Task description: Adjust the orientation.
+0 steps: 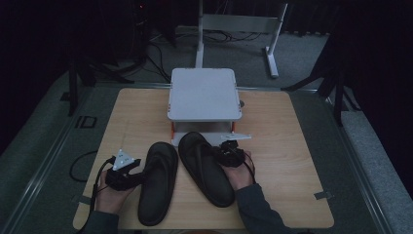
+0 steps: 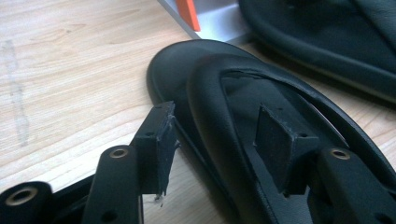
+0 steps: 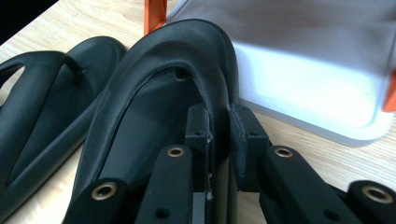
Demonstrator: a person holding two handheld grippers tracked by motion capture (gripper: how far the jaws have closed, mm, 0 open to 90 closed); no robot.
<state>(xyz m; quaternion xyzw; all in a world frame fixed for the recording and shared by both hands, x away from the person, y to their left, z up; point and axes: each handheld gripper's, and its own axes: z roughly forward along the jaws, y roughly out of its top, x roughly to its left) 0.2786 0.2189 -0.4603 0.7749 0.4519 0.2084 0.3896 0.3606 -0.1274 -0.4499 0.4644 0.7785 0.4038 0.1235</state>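
Two black flip-flops lie side by side on the wooden table (image 1: 287,146). The left flip-flop (image 1: 156,180) (image 2: 210,93) points away from me. My left gripper (image 1: 139,176) (image 2: 217,140) comes at it from its left side, open: one pad stands just off the sole's outer edge, the other over the footbed past the strap. The right flip-flop (image 1: 204,170) (image 3: 154,98) lies slanted with its toe at the rack's lower shelf. My right gripper (image 1: 221,152) (image 3: 219,135) is shut on that flip-flop's right-hand strap and rim.
A white two-level rack (image 1: 204,95) with orange legs (image 3: 154,14) stands at the table's far middle; its lower shelf (image 3: 308,79) lies just beyond the right flip-flop's toe. Bare wood lies to both sides. Cables and a metal stand are on the floor behind.
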